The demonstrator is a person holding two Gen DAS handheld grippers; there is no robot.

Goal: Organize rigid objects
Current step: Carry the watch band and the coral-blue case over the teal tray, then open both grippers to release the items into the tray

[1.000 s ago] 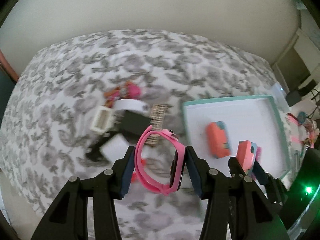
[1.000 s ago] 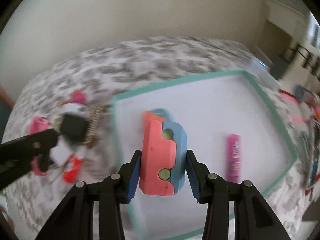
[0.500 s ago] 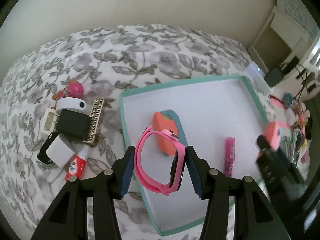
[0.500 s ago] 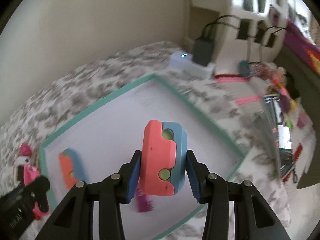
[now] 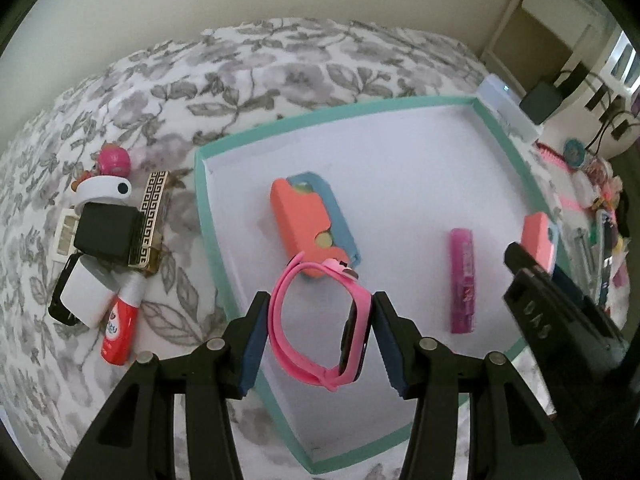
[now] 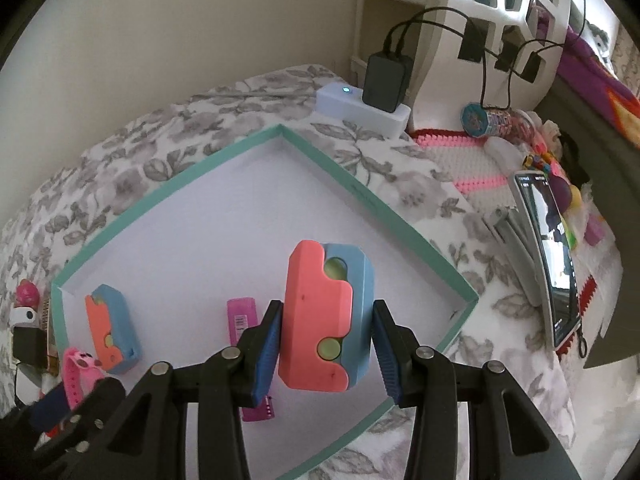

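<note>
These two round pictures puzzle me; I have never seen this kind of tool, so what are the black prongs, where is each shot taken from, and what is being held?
There is no robot here: a person holds a two-finger gripper in each hand, and a fisheye camera on each one looks forward along its fingers, which bends the picture round.

The left wrist view shows the left gripper shut on a pink watch. The right wrist view shows the right gripper shut on a coral and blue block.

Both hang above a teal-rimmed tray on a flowered cloth. In the tray lie a second coral and blue block and a magenta tube. Left of the tray sits a small pile, including a black box and a red bottle.
</note>
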